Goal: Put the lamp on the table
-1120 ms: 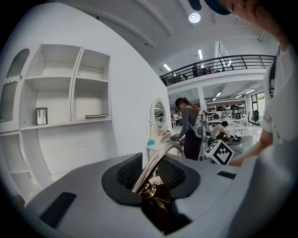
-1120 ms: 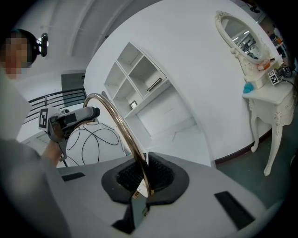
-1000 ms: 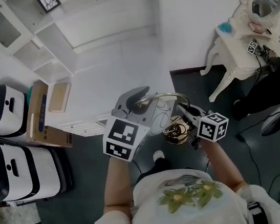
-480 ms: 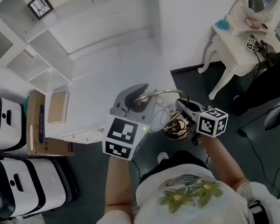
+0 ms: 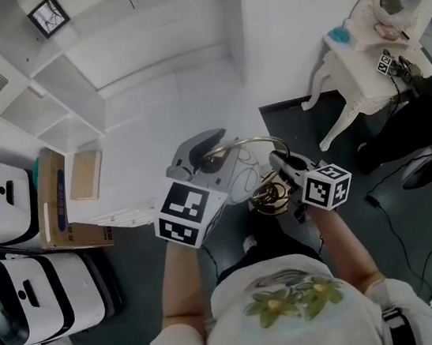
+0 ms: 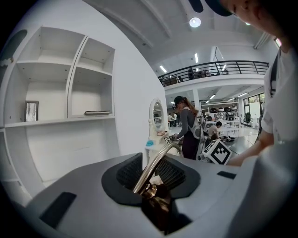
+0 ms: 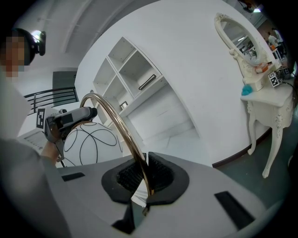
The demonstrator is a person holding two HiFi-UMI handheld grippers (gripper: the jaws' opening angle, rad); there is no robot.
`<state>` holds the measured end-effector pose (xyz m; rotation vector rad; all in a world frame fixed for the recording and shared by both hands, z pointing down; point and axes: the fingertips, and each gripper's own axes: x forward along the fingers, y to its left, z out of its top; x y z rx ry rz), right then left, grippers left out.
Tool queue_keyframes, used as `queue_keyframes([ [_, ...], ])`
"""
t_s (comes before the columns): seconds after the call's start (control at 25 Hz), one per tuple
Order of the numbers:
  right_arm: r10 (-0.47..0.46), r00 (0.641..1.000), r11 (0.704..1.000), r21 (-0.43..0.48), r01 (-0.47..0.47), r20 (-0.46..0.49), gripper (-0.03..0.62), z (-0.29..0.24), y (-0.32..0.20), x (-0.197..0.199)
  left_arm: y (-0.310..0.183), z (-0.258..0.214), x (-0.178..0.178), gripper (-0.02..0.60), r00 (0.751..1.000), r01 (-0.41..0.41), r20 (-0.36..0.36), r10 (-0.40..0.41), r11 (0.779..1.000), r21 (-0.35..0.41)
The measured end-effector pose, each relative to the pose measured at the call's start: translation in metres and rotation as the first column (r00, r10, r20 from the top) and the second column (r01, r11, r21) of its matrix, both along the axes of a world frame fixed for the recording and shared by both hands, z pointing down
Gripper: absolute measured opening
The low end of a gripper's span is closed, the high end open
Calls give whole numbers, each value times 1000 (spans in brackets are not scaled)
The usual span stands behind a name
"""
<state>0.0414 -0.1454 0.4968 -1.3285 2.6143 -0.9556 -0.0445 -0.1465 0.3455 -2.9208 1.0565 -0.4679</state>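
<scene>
Left gripper [image 6: 150, 173] clamps lamp [image 7: 91, 142] at brass fitting [image 6: 150, 189]; right gripper [image 7: 145, 174] pinches gold arched stem [image 7: 125, 139]. Lamp's lower end half hidden between grippers, head view.

No legible text; blue print on cardboard box [image 5: 59, 204] too small.

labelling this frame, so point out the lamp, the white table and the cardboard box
lamp [image 7: 91, 139], right gripper view, on its white globe
white table [image 5: 356, 75], head view, on its front side
cardboard box [image 5: 50, 207], head view, on its top face
</scene>
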Motion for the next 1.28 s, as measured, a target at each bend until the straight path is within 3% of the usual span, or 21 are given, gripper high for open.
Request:
queue_keyframes([
  [0.72, -46, 999, 999, 23, 46, 6, 32, -12, -109, -14, -98, -14, -10, 114, 999, 36, 18, -37, 999, 39],
  [1.28, -75, 997, 997, 6, 75, 16, 32, -6, -179, -21, -164, -9, -14, 114, 997, 58, 40, -59, 998, 20],
])
